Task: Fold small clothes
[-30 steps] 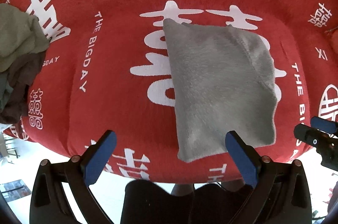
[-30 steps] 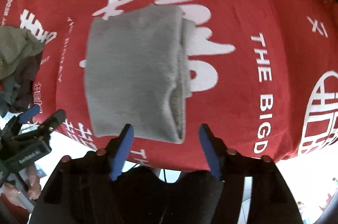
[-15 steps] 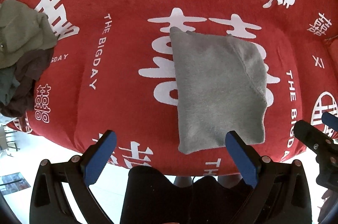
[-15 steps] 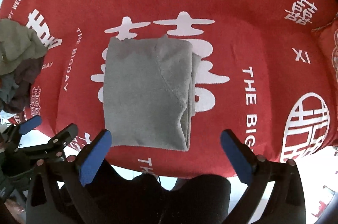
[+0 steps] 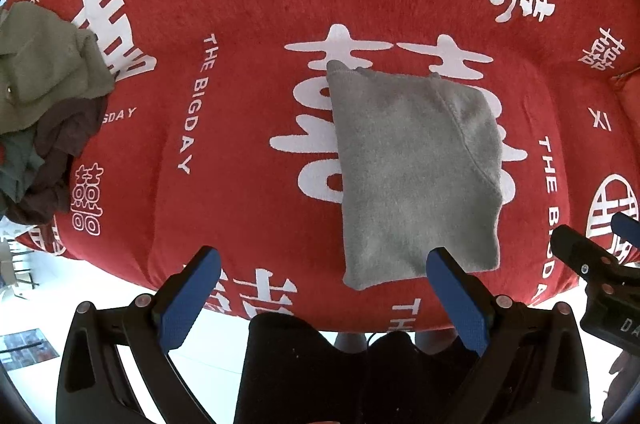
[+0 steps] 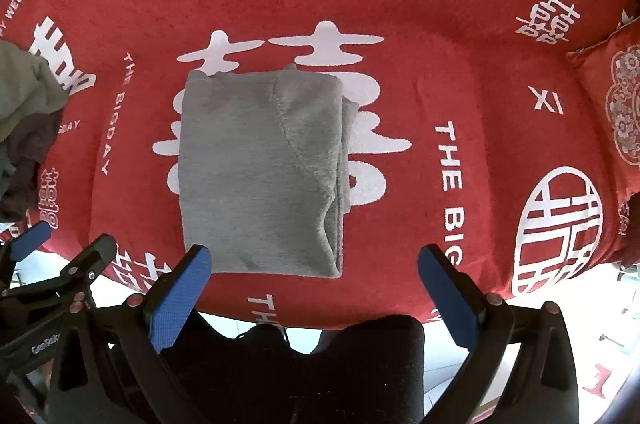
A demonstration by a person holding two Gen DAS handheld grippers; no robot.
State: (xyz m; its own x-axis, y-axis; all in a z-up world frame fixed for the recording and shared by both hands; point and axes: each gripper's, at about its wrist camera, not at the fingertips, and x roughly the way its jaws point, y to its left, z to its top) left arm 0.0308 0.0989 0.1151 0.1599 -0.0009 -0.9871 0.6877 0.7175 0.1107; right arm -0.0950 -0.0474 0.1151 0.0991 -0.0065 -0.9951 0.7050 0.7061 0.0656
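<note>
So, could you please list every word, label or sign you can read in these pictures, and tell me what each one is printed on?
"THE BIGDAY": white print on the red cloth, repeated in several places.
"WEDDING": red cloth, top left edge; the word before it is cut off.
"XI": red cloth, right side.
Large white double-happiness characters: red cloth, one partly under the grey folded garment.
"GenRob...": left gripper body, cut off.
"DA...": right gripper body, cut off.

One folded grey garment (image 5: 416, 175) is lying on one red cover (image 5: 260, 3). One pile (image 5: 44, 103) of crumpled clothes is sitting at the left edge; its count is unclear. Two tools are showing: left (image 5: 320, 284), right (image 6: 314, 282). One red cushion (image 6: 612, 107) is showing.
</note>
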